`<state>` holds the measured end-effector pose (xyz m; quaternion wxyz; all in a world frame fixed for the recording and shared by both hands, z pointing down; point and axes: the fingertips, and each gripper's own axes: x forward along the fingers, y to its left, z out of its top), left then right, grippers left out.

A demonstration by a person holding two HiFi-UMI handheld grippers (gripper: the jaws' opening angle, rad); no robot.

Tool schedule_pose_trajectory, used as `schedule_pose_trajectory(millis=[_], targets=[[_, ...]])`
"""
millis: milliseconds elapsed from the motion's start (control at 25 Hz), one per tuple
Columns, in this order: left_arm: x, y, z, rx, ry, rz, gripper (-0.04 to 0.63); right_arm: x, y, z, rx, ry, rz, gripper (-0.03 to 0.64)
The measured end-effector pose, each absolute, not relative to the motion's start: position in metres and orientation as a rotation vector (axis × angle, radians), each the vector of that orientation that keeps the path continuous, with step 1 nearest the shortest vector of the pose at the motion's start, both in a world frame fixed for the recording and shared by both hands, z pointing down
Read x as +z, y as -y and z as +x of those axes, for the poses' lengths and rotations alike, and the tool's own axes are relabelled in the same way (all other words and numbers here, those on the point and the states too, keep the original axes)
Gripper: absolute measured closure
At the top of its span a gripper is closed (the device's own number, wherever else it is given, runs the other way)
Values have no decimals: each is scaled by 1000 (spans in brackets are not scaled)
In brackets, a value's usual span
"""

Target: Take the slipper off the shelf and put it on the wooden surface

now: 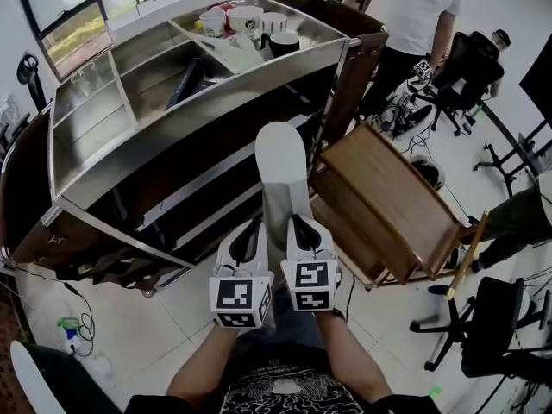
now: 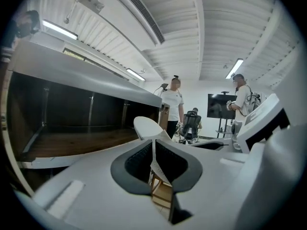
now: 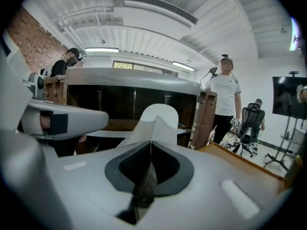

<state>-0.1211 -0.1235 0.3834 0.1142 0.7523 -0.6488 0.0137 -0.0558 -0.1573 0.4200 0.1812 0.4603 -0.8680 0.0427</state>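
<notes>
While both forearms (image 1: pixel 200 365) extended forward side by side, left gripper (image 1: pixel 248 231) and right gripper (image 1: pixel 304 228) were each clamped on the white slipper (image 1: pixel 282 158) projecting ahead of them; cups (image 1: pixel 246 20) stood in the steel tray (image 1: pixel 315 26) beyond.

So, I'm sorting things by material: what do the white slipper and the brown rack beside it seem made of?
Slipper: probably thin fabric or foam, matte white; its held end folds into a sharp crease.
Rack: wood, brown with a slight sheen; grain lines and separate boards show.
</notes>
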Motion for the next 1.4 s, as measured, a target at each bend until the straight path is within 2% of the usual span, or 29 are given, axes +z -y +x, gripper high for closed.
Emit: schedule_pose_trajectory(millis=[760,1040,1400], targets=[[421,174,22,165,1559,2406,591,469,178,96,288,2259,1632,607],[452,187,43,192,1527,2412,591,507,192,107,318,2257,1617,607],[522,194,34,204,1491,2364,591,584,204,99,340,2207,1602,607]])
